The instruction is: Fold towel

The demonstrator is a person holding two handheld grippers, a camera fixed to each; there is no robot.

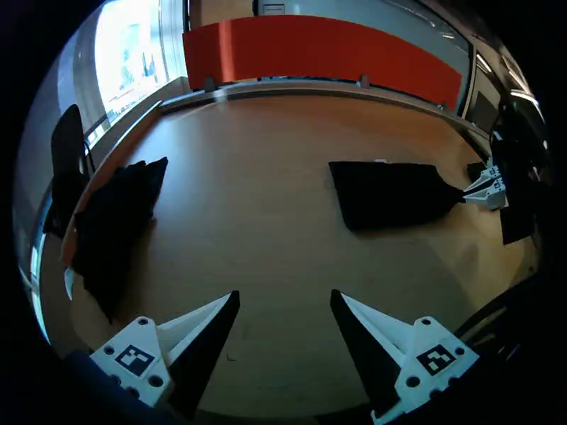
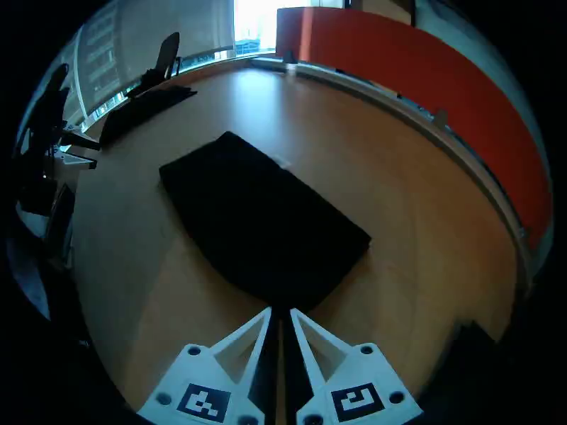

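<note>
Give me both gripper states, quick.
Left gripper: open, holding nothing.
Right gripper: closed on the near edge of the black towel.

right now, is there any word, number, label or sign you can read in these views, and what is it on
No readable words or numbers.
On the left tool and the right tool, black-and-white square markers: patterns, not text.
On the black towel, a small white tab at its far edge: too small to read.

The black towel lies flat on the table, folded to a rough rectangle at centre of the right gripper view, its near edge seemingly pinched at lower centre.
</note>
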